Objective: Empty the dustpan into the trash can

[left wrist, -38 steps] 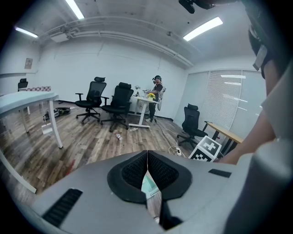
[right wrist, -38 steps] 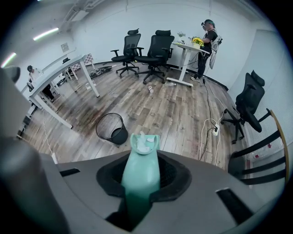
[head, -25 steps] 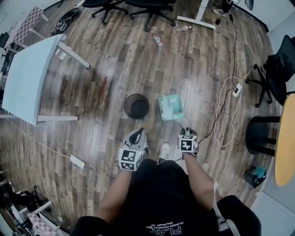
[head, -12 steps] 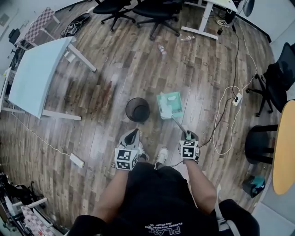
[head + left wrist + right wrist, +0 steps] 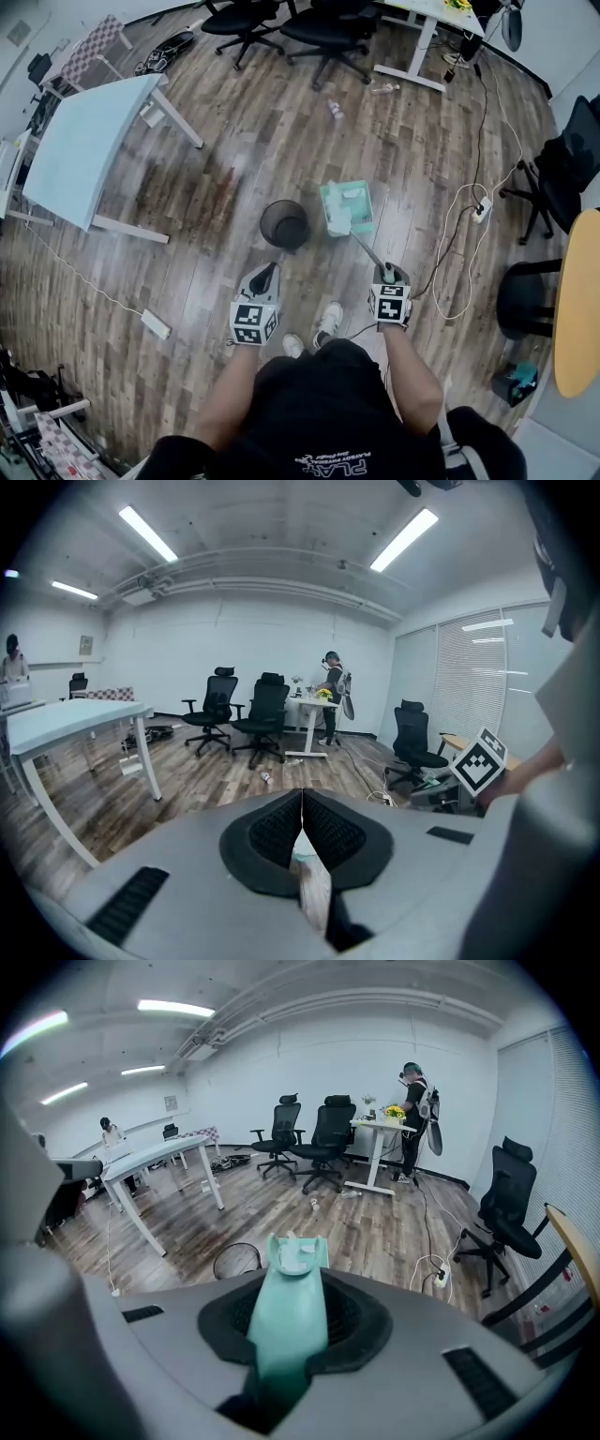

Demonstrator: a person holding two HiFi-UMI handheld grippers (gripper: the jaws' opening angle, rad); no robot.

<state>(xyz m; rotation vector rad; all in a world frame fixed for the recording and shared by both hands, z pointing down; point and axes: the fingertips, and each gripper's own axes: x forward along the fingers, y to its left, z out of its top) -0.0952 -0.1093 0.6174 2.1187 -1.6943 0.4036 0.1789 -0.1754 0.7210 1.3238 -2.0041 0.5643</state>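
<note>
Right gripper (image 5: 386,275) fingers (image 5: 352,1313) clamping mint dustpan handle (image 5: 287,1321). Left gripper (image 5: 263,277) fingers (image 5: 273,833) pressing together, holding nothing. Dustpan (image 5: 345,208) extending forward on long handle, carrying pale scraps, sitting just right of black trash can (image 5: 284,225) on wooden floor (image 5: 187,272), not yet over rim. Risk: handle twisting in one-handed grip, or pan tipping early and spilling scraps beside can.

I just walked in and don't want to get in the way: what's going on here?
A person is working on emptying a dustpan. The right gripper is shut on the long handle of a teal plastic dustpan. Its pan holds a few pale scraps and is beside the black mesh trash can, not over it yet. The left gripper is shut and holds nothing.
</note>
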